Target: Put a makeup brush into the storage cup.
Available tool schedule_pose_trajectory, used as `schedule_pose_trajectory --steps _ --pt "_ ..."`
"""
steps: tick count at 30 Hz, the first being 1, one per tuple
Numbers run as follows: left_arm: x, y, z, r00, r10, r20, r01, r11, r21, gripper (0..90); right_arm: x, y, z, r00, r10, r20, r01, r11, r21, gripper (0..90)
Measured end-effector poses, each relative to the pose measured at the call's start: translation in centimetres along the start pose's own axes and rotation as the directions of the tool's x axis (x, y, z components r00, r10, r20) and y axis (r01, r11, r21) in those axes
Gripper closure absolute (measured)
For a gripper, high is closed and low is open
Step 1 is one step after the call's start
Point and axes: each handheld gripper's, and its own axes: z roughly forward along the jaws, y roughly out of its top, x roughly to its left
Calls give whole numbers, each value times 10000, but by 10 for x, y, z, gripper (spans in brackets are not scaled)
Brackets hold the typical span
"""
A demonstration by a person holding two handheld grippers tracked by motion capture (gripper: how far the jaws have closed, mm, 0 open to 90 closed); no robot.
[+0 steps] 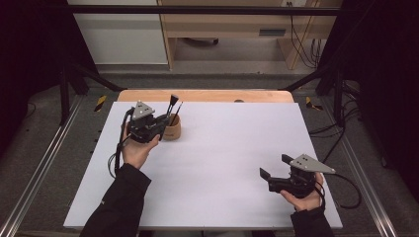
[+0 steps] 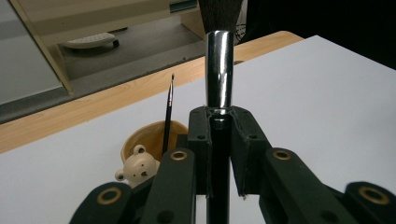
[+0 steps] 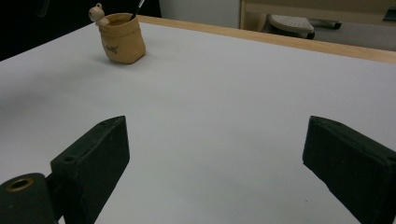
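Observation:
My left gripper (image 1: 165,122) (image 2: 219,127) is shut on the black handle of a thick make-up brush (image 1: 173,101) (image 2: 219,70). The brush stands upright, its chrome ferrule and dark bristles above the jaws. Just beyond it sits a tan cup (image 1: 173,131) (image 2: 136,139) (image 3: 122,42) with a small bear figure (image 2: 137,169) (image 3: 97,13) on its rim. A thin black brush (image 1: 178,111) (image 2: 168,109) (image 3: 139,7) leans inside the cup. My right gripper (image 1: 275,166) (image 3: 215,154) is open and holds nothing, low over the white table at the front right.
The white table top (image 1: 222,148) has a wooden strip (image 1: 207,95) along its far edge. Beyond it are a grey floor and a light wooden desk (image 1: 232,24). Cables (image 1: 346,190) trail from both grippers.

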Motion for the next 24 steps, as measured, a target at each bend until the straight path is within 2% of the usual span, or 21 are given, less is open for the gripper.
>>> schedule_pose_trajectory --steps 3,24 --pt "1 1 3 9999 -126 -30 125 9999 -92 788 0 0 0 10000 -5 -6 5 10000 -12 78" --pt "9 18 19 9992 -297 -260 284 9984 -486 788 -3 1 -3 9999 132 55 -131 9998 -126 71"
